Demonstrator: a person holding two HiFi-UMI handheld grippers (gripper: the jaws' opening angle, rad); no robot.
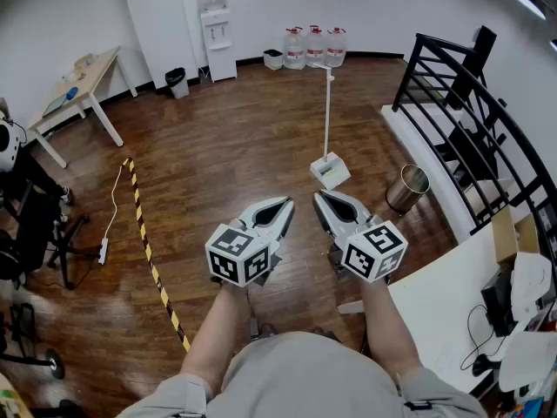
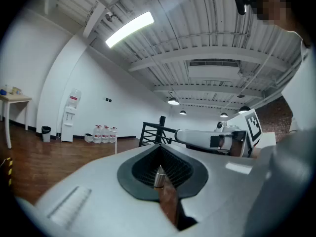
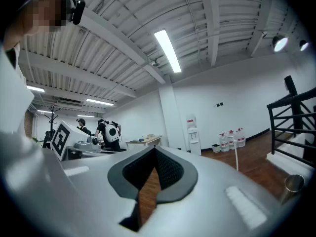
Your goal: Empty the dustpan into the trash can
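Note:
The white dustpan (image 1: 331, 171) stands on the wooden floor ahead of me, its long white handle (image 1: 328, 103) upright. To its right, near the stair base, is the round metal trash can (image 1: 407, 188). My left gripper (image 1: 285, 204) and right gripper (image 1: 321, 198) are held side by side, level, short of the dustpan, touching nothing. Both are shut and empty. The right gripper view shows the trash can (image 3: 293, 184) low on the right and the dustpan handle (image 3: 236, 158) beside the closed jaws of the right gripper (image 3: 154, 150). The left gripper (image 2: 159, 147) also shows closed jaws.
A black stair railing (image 1: 461, 94) and white steps stand right of the trash can. A white desk (image 1: 439, 303) is at my right. Yellow-black tape (image 1: 152, 259) crosses the floor on the left. Far off are water bottles (image 1: 313, 46), a dispenser (image 1: 216, 24), a small black bin (image 1: 177, 81) and a table (image 1: 83, 81).

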